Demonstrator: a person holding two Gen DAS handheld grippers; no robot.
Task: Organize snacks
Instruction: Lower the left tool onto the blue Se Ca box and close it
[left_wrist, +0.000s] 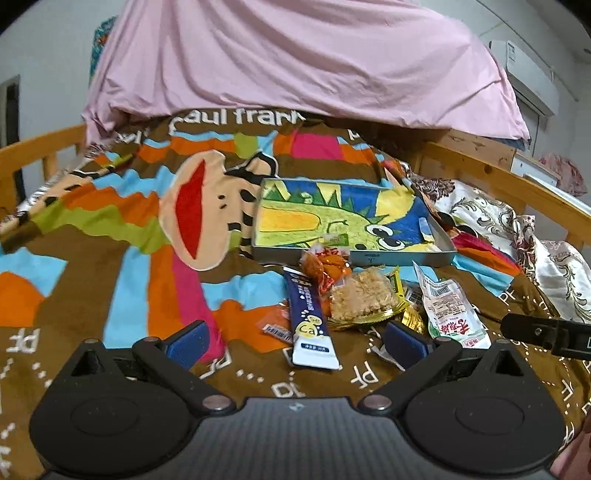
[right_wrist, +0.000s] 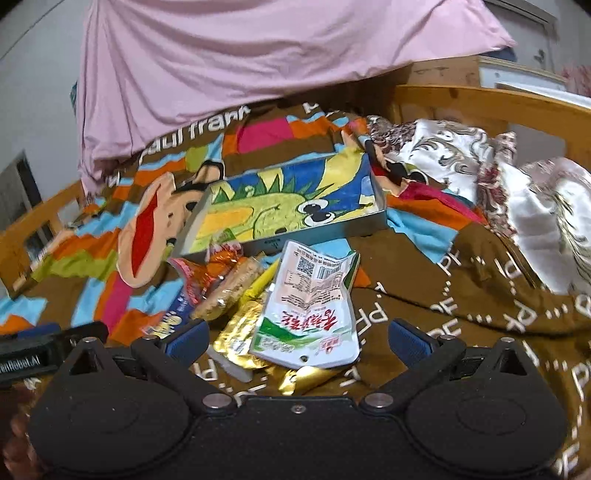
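Shallow tray (left_wrist: 406, 255), stiff, dragon print inside, empty, far side of the snack pile on the bedspread (left_wrist: 74, 280). White-green pouch (right_wrist: 314, 317), largest snack, light, crinkly, likely slippery; best pinched at a flat sealed edge. Blue stick pack (left_wrist: 310, 321), stiff enough along its length. Crumbly bar (left_wrist: 360, 295), judged fragile; grip lightly. Right gripper (right_wrist: 297, 339) wide, empty, pouch between fingers. Left gripper (left_wrist: 295, 338) wide, empty, near stick pack. Gold wrapper (right_wrist: 240, 332) plainer in right view; stick pack label only in left.

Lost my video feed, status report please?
Left gripper open over blue stick pack. Right gripper open over white pouch. Snacks piled before tin box; box holds none.
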